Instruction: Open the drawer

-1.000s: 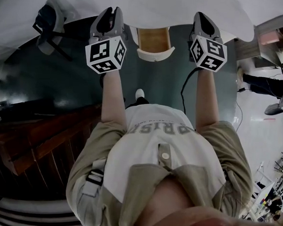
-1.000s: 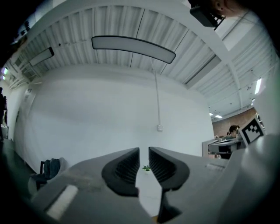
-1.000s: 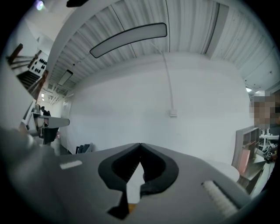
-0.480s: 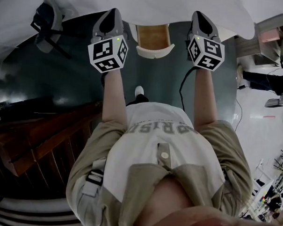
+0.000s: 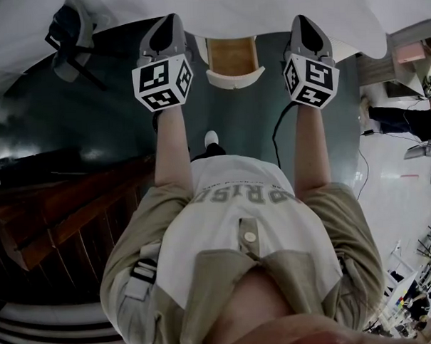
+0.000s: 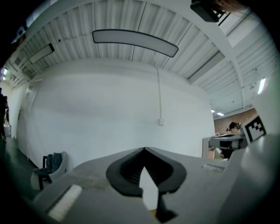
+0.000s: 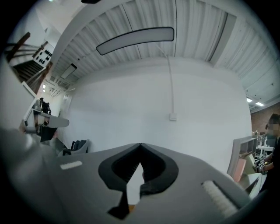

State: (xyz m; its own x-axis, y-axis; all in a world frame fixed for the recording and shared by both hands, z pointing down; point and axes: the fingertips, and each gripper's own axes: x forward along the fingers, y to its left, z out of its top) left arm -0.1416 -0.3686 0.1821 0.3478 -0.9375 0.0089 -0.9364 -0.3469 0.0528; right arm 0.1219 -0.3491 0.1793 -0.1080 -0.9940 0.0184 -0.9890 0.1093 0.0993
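Head view, looking steeply down over the person's pale shirt and bare forearms.
- Shallow drawer (image 5: 232, 57) with a pale wooden floor and a curved white front. It stands drawn out from under the edge of the white bench (image 5: 279, 7), over the dark green floor (image 5: 113, 122).
- The drawer lies between the two arms.
- Left tongs (image 5: 172, 21), grey with a black-and-white marker cube, are held level just left of the drawer and apart from it.
- Right tongs (image 5: 301, 21), of the same build, are just right of the drawer and not touching it.
- A thin black cable (image 5: 277, 136) trails across the floor under the right forearm.
- A grey chair with a dark garment on it (image 5: 70, 35) stands far left.
- Dark wooden stair rails (image 5: 60, 217) run along the lower left.

Left gripper view.
- Left tongs (image 6: 143, 149) have their tips together, with nothing between the ribbed black pads.
- A plain white wall (image 6: 96, 113) stands ahead, with a cord dropping to a small wall box (image 6: 161, 122).
- A long ceiling lamp (image 6: 135, 39) hangs above.
- The chair (image 6: 49, 166) shows low on the left.
- The drawer is out of sight here.

Right gripper view.
- Right tongs (image 7: 140, 144) have their tips together and are empty.
- The same wall (image 7: 113, 118), wall box (image 7: 173, 116) and lamp (image 7: 135, 40) are visible.
- The chair (image 7: 78, 146) is at the left.
- The drawer is not visible here either.
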